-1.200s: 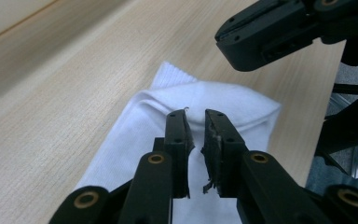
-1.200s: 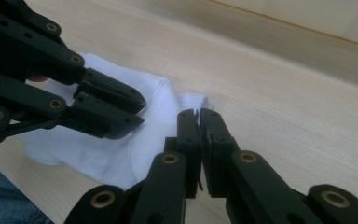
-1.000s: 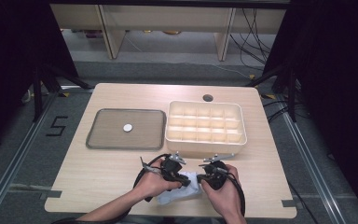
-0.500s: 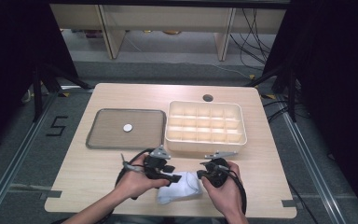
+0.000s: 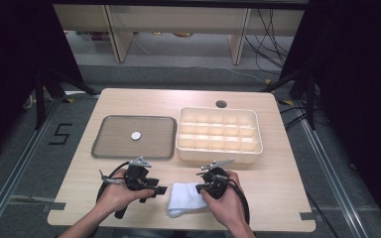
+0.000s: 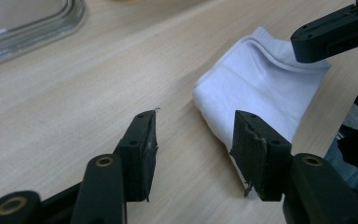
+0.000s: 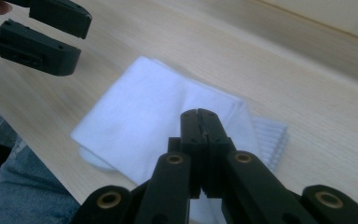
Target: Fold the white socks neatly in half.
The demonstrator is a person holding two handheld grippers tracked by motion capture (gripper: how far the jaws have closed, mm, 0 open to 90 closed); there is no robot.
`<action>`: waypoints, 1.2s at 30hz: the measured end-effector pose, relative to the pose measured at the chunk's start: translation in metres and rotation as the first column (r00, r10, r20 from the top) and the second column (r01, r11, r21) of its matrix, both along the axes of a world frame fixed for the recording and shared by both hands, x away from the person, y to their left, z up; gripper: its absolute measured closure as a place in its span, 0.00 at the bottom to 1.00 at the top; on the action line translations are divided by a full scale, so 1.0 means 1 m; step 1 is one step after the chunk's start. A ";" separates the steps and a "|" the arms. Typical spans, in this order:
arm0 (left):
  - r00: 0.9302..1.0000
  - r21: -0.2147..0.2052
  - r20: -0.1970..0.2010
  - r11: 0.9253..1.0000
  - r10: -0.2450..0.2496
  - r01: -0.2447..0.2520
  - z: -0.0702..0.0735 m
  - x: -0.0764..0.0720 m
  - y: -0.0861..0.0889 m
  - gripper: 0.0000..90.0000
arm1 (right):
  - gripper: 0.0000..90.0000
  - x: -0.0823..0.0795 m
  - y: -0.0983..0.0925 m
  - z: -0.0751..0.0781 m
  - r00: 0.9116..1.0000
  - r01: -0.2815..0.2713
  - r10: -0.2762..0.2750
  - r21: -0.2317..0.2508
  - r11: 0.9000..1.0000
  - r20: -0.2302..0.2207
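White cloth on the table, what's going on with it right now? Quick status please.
Left hand-held gripper open, jaws just widened, nothing between them. Right hand-held gripper shut over the folded white cloth. Nothing in the way.

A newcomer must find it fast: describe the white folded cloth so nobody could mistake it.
Start at the wooden table and go to its near edge, in front of the cream compartment box. There the white folded cloth lies flat between the left gripper and the right gripper. It is the one soft white thing there, unlike the rigid grey tray holding a small white disc.
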State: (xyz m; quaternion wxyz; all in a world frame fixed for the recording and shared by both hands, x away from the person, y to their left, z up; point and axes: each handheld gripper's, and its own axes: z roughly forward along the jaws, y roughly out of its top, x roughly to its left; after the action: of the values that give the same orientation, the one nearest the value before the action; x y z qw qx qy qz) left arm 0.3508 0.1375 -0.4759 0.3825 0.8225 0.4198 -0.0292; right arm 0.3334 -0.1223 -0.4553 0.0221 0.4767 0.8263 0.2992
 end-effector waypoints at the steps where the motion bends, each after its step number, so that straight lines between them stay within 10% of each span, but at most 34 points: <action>1: 1.000 0.000 0.000 1.000 0.000 0.000 0.000 0.000 0.000 0.55 | 1.00 0.000 0.002 -0.001 1.000 -0.002 0.002 0.006 1.000 -0.013; 24: 0.989 -0.029 -0.148 0.999 -0.023 0.019 -0.019 0.003 -0.025 0.59 | 1.00 0.003 0.012 -0.029 0.989 -0.014 0.016 0.019 1.000 -0.146; 36: 0.979 -0.079 -0.204 0.997 -0.024 0.008 -0.026 0.007 -0.032 0.84 | 1.00 0.004 0.013 -0.033 0.990 -0.004 0.006 0.009 1.000 -0.144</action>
State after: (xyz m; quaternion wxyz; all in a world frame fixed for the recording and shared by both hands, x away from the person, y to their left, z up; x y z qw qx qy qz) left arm 0.3574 0.1054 -0.5024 0.3687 0.8029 0.4491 -0.1333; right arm 0.3373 -0.1093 -0.4879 -0.0404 0.4951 0.8256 0.2677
